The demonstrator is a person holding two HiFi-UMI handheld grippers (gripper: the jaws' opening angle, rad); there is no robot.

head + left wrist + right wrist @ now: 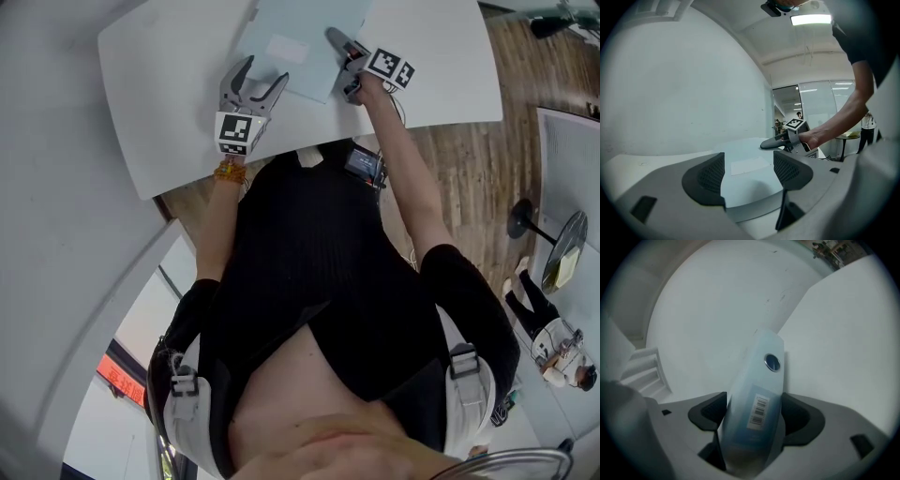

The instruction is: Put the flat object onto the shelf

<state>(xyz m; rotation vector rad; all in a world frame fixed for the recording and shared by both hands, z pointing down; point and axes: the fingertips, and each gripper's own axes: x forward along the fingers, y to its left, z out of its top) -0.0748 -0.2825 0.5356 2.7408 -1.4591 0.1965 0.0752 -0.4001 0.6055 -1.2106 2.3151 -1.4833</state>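
Right gripper view is showing your right gripper point(753, 414) clamping its jaws on one edge of the pale blue flat folder point(757, 390). The folder's barcode sticker point(759, 411) and round snap point(772, 362) are facing the camera. Your left gripper point(747, 174) is holding its jaws apart, with the folder's near edge showing between them, unpinched. You are reaching both arms forward. Your right arm point(412, 187) is stretching farther, and your left wrist is wearing an orange band point(229, 172). The folder is lying on the white table point(159, 75), toward its far side. Wooden floor point(469, 159) is showing to your right. A small round table point(562, 246) is standing there, well apart, with people near it.
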